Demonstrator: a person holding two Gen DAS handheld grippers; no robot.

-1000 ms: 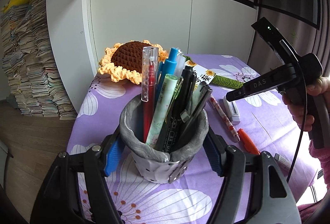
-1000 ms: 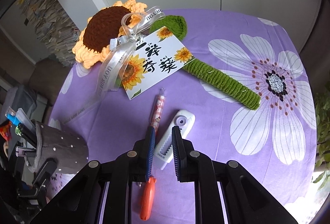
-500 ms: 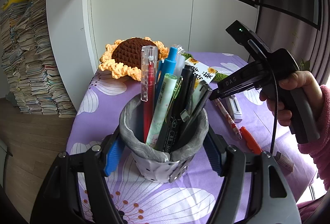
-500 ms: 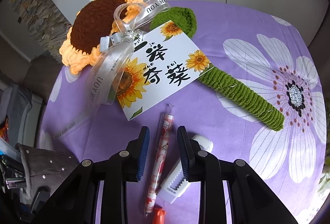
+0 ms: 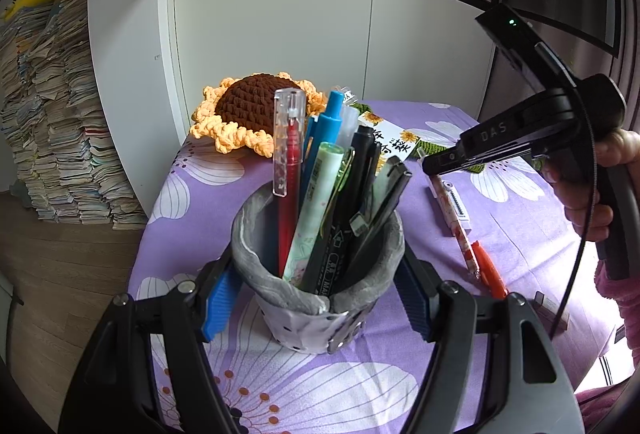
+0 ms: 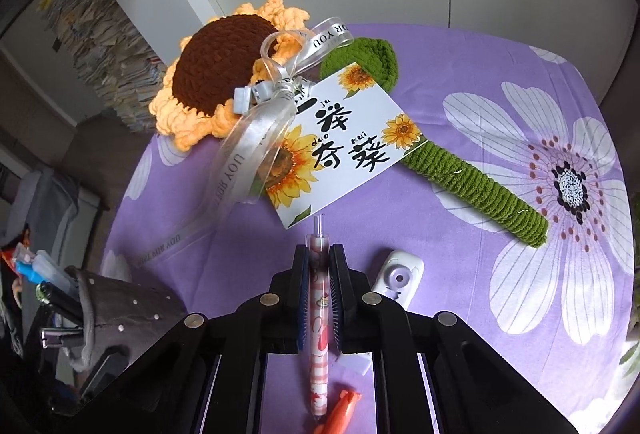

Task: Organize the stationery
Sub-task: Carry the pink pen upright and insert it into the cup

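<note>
A grey pen cup (image 5: 296, 322) holding several pens stands on the purple flowered tablecloth (image 5: 520, 218). My left gripper (image 5: 316, 294) is shut on it, a blue pad against each side. In the right wrist view the cup (image 6: 116, 310) is at the lower left. A pink patterned pen (image 6: 319, 366) lies on the cloth. My right gripper (image 6: 319, 266) points down over it, jaws closing, with the pads pressed on both sides of its upper barrel. The left wrist view shows the right gripper (image 5: 430, 166) at the top end of that pen (image 5: 460, 230).
A white correction tape (image 6: 398, 276) lies just right of the pen, and an orange pen (image 6: 340, 410) by its lower end. A crocheted sunflower (image 6: 216, 70) with a green stem, ribbon and card (image 6: 340, 138) lies farther back. White cabinets and paper stacks stand beyond the table.
My right gripper moved from the correction tape to the pink pen, opened astride it, then shut on it. The left gripper and the cup stayed put.
</note>
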